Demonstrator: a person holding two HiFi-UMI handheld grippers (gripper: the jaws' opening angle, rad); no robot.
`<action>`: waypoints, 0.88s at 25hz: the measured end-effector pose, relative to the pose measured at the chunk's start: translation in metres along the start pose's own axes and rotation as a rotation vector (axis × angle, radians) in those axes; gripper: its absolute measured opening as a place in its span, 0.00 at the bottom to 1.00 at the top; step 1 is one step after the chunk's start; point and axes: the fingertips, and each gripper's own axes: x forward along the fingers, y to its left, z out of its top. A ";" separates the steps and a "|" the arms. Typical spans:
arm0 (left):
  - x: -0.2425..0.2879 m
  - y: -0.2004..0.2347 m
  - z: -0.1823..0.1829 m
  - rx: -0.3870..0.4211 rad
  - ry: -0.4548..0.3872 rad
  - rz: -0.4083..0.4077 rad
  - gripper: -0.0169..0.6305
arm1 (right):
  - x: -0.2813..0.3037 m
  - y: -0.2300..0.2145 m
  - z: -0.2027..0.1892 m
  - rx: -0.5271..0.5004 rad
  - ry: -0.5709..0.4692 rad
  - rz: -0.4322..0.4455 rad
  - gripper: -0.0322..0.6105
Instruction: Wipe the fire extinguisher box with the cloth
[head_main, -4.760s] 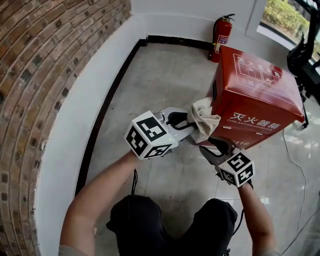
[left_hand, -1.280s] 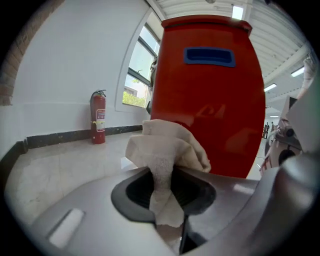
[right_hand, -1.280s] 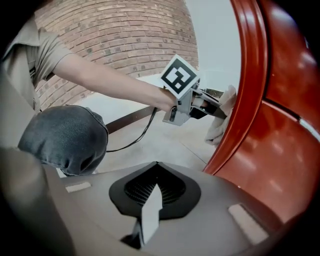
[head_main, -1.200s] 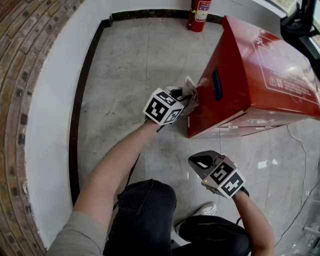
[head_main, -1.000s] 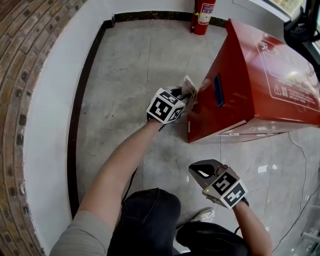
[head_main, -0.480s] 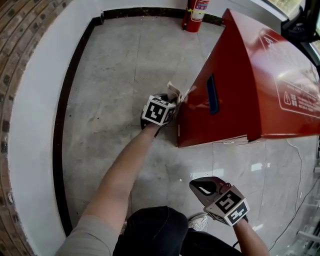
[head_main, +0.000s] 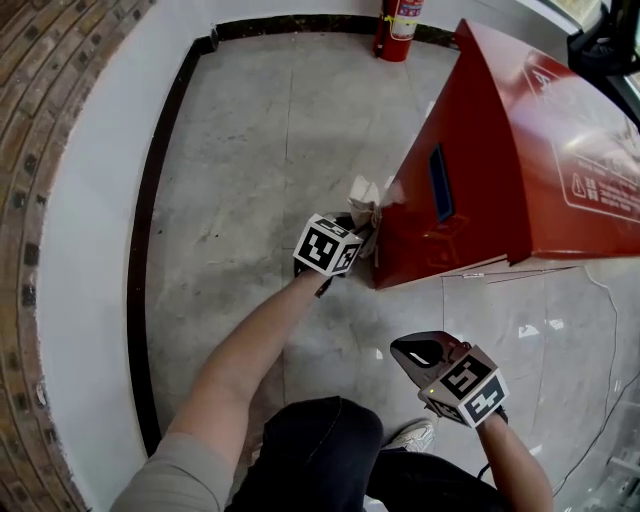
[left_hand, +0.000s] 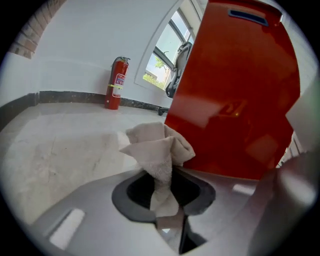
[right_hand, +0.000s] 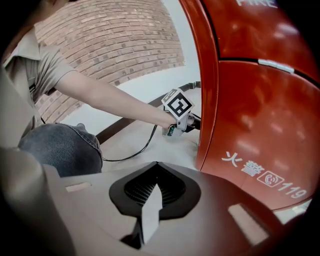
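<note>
The red fire extinguisher box (head_main: 520, 170) stands on the floor at the right of the head view, its left side panel (left_hand: 235, 90) facing me. My left gripper (head_main: 360, 232) is shut on a beige cloth (head_main: 366, 198), bunched between the jaws (left_hand: 159, 150) low against that side panel near the box's front corner. My right gripper (head_main: 418, 352) hangs shut and empty in front of the box, off its surface; in the right gripper view the box's front (right_hand: 260, 115) fills the right half and the left gripper (right_hand: 192, 122) shows at the box's edge.
A red fire extinguisher (head_main: 398, 26) stands by the far wall (left_hand: 118, 82). A curved white wall with a black skirting (head_main: 150, 200) and brickwork runs along the left. My knees (head_main: 330, 450) are below. A black chair (head_main: 610, 40) stands behind the box. A cable (head_main: 610, 330) lies on the floor at right.
My left gripper has gone down the box's side panel with the cloth, from near the upper edge to low by the floor. The right gripper has stayed about where it was.
</note>
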 end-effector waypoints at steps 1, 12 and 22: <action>-0.003 -0.006 -0.005 0.006 0.009 -0.014 0.15 | 0.001 -0.001 0.002 -0.003 0.002 -0.003 0.09; -0.035 -0.074 -0.051 0.062 0.088 -0.167 0.15 | 0.014 -0.005 0.003 -0.010 0.070 -0.021 0.09; -0.067 -0.146 -0.065 0.221 0.146 -0.333 0.15 | 0.006 -0.026 -0.031 0.033 0.169 -0.060 0.09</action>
